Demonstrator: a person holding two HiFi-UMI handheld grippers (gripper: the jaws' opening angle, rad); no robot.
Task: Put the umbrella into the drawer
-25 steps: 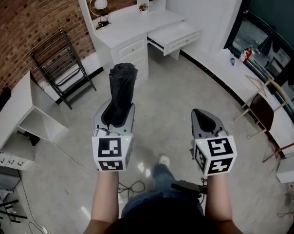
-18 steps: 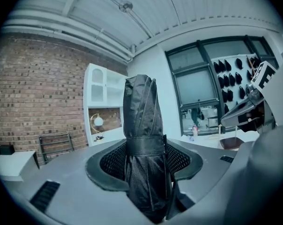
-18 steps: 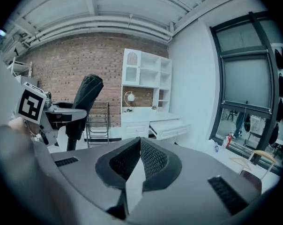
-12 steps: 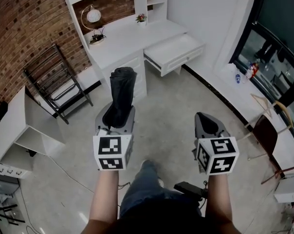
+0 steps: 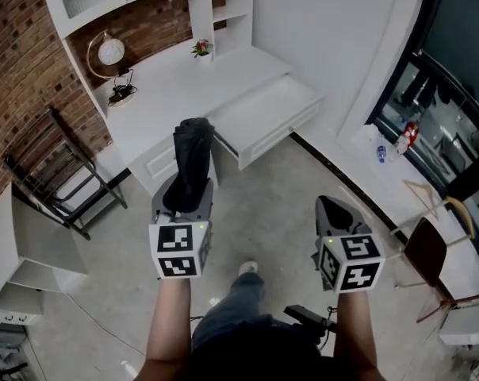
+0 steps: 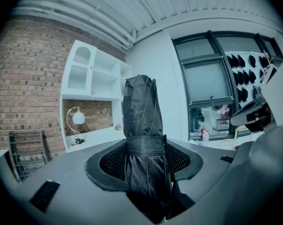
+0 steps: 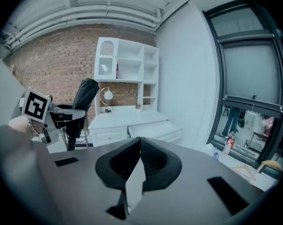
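A folded black umbrella [image 5: 191, 159] stands up out of my left gripper [image 5: 182, 199], whose jaws are shut on its lower part; in the left gripper view the umbrella [image 6: 142, 125] fills the middle, strapped round its waist. My right gripper [image 5: 333, 210] is held level beside it, jaws shut with nothing between them, their tips meeting [image 7: 137, 146]. Ahead, the white desk [image 5: 172, 86] has one wide drawer [image 5: 265, 115] pulled out, seen from above; the drawer [image 7: 155, 130] also shows in the right gripper view. Both grippers are over the floor, short of the desk.
On the desk stand a globe lamp [image 5: 112, 55] and a small potted plant [image 5: 201, 48]. A black folding rack [image 5: 53, 173] leans by the brick wall at left, with a white shelf unit [image 5: 25, 244] near it. A wooden chair [image 5: 430, 244] stands right. A leg and shoe [image 5: 243, 280] show below.
Both grippers have come much nearer the desk; the desk and open drawer now sit larger and closer in the head view. The umbrella stays held in the left gripper.
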